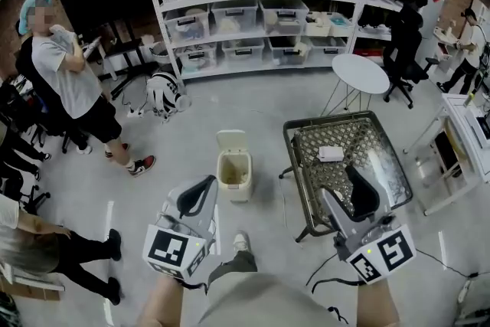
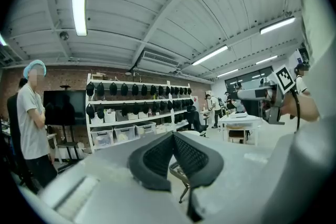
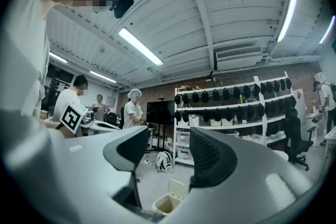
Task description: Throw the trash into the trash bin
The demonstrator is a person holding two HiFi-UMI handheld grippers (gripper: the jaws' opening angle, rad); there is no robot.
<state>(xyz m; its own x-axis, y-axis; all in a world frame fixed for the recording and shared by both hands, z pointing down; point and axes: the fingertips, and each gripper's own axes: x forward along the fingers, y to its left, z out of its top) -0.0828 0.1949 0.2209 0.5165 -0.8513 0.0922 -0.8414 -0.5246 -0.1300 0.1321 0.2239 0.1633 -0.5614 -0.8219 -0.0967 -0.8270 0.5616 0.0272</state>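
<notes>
Closest to me, at the bottom of the head view, are the wearer's grey-green shorts (image 1: 253, 295) and one white shoe (image 1: 241, 243) on the pale floor. Just above them are my two grippers, each carrying a cube with black-and-white square markers.

My left gripper (image 2: 173, 135) is clenched. Its black ribbed pads meet at the tips with nothing between them. My right gripper (image 3: 169, 139) is released, its jaws standing apart around empty air.

The trash bin (image 1: 233, 168), cream-coloured with its lid tipped up, stands on the floor ahead, between the two grippers. Just to its right is a metal table with a mesh top (image 1: 289, 157). The trash (image 1: 331, 153), a small white piece, lies on that mesh, untouched and apart from both grippers.

Beyond are white shelves of bins (image 1: 253, 4), a round white table (image 1: 360, 73) and a bystander in a blue hair cap (image 1: 69, 73).
</notes>
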